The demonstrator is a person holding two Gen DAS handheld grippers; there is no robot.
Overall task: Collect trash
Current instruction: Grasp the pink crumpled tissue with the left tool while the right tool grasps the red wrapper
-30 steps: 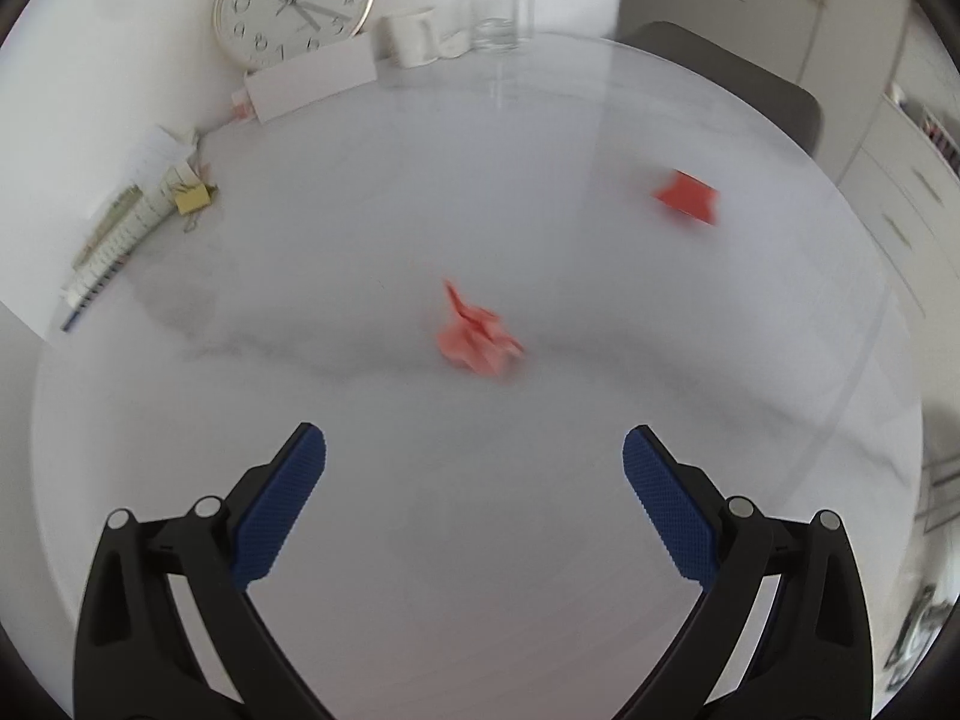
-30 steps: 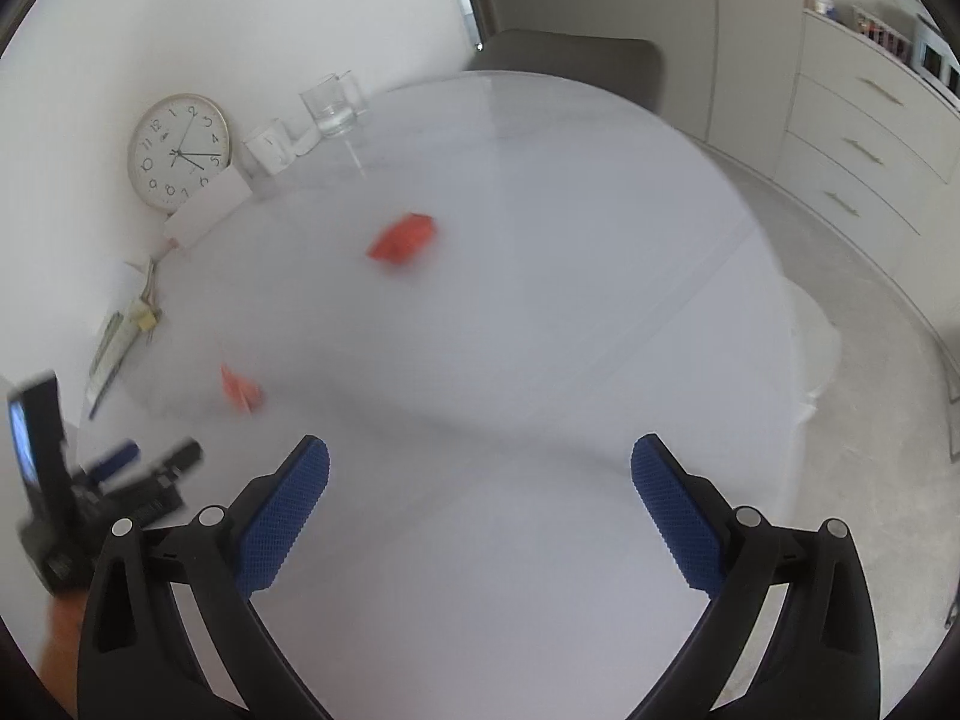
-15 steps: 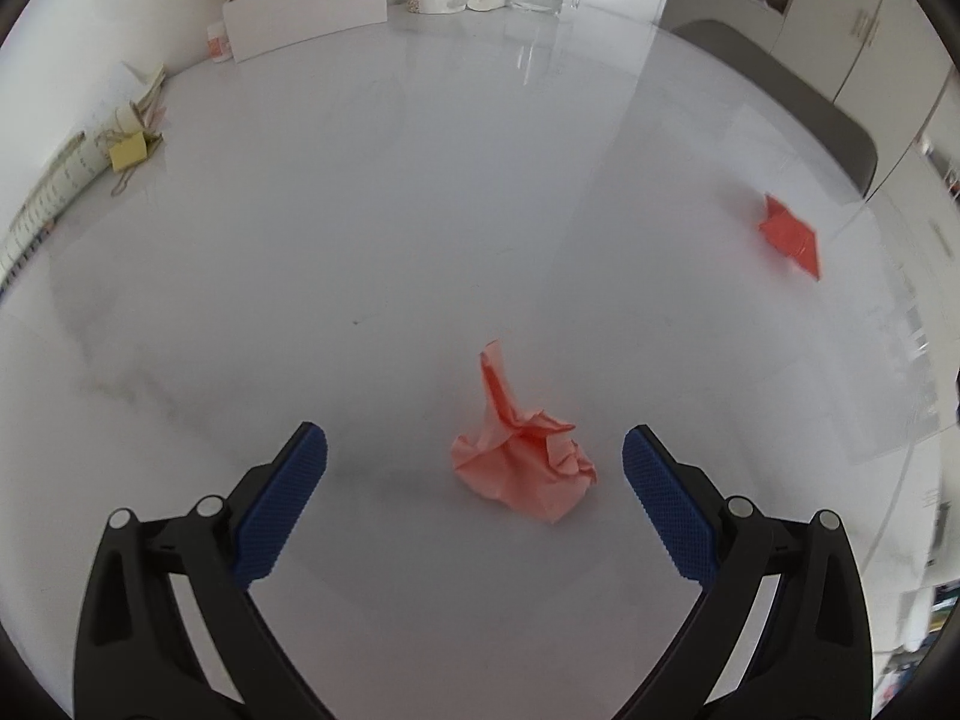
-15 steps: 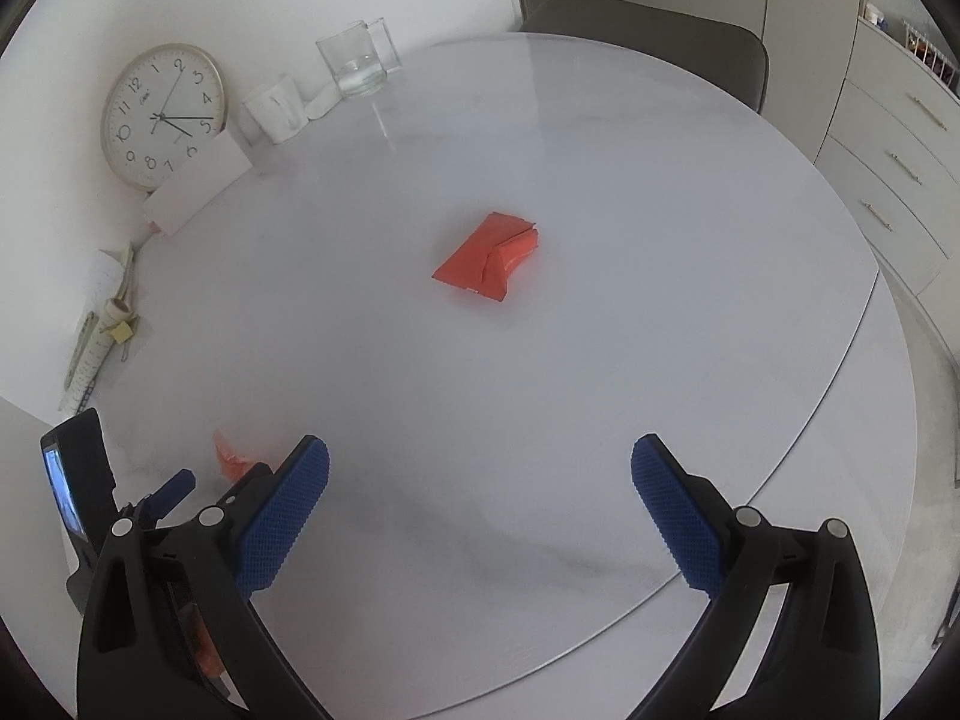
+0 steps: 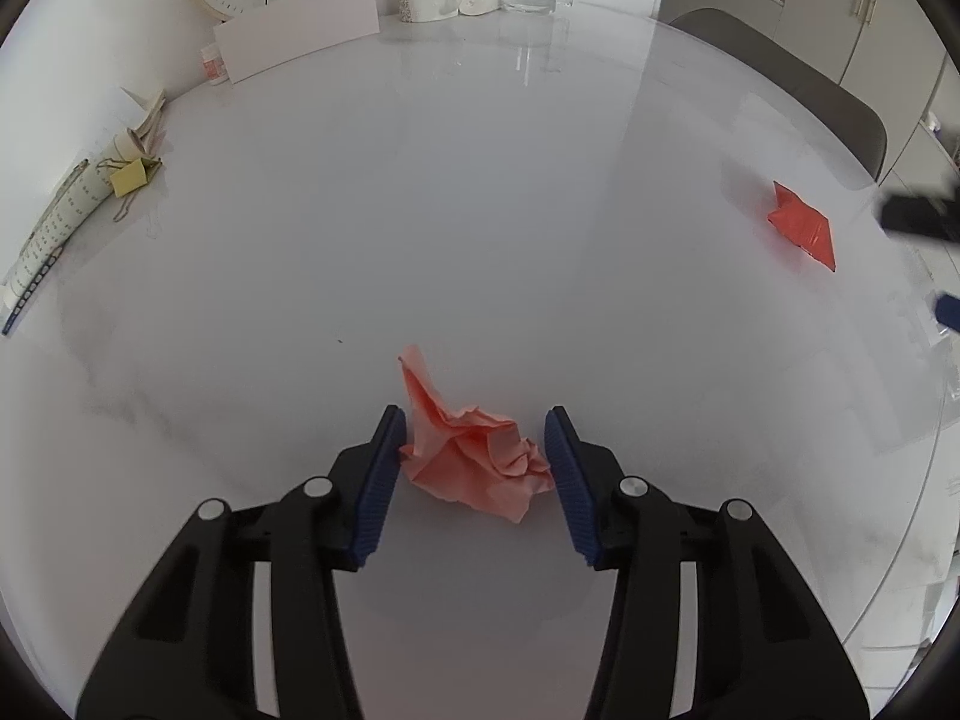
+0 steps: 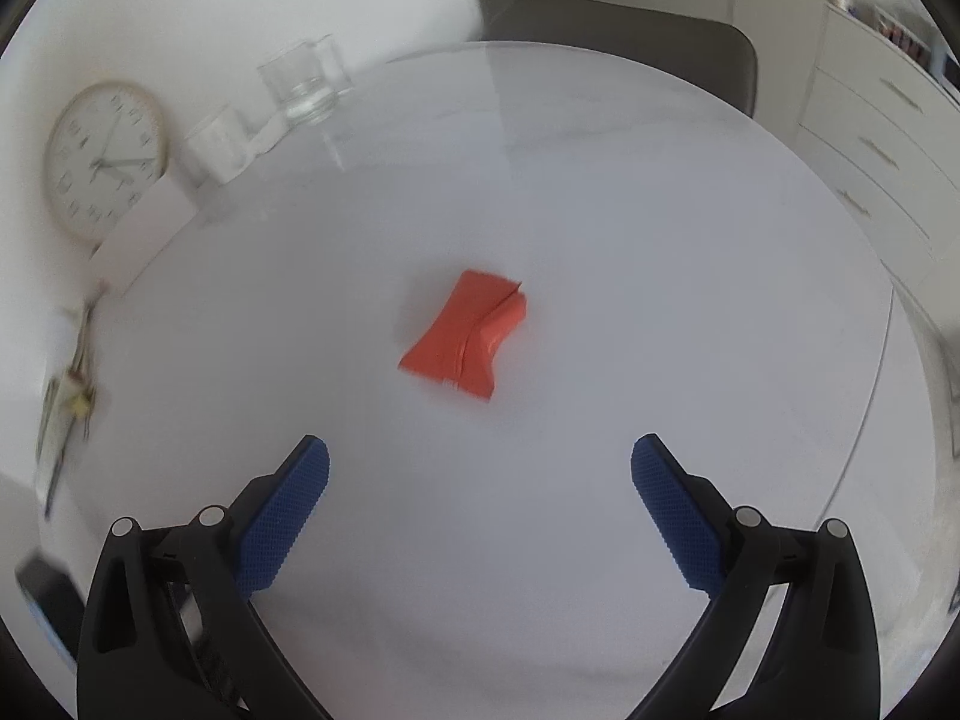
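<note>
Pink crumpled paper point(image 5: 477, 459), lower centre, is being bracketed by the half-closed left gripper point(image 5: 474, 468) for pickup, while the right gripper point(image 6: 480, 498) is gaping empty.

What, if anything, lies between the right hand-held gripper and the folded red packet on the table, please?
Nothing visible does. In the right wrist view, only bare white table lies between the right hand-held gripper and the folded red packet. Its jaws stand wide open, short of the packet.
</note>
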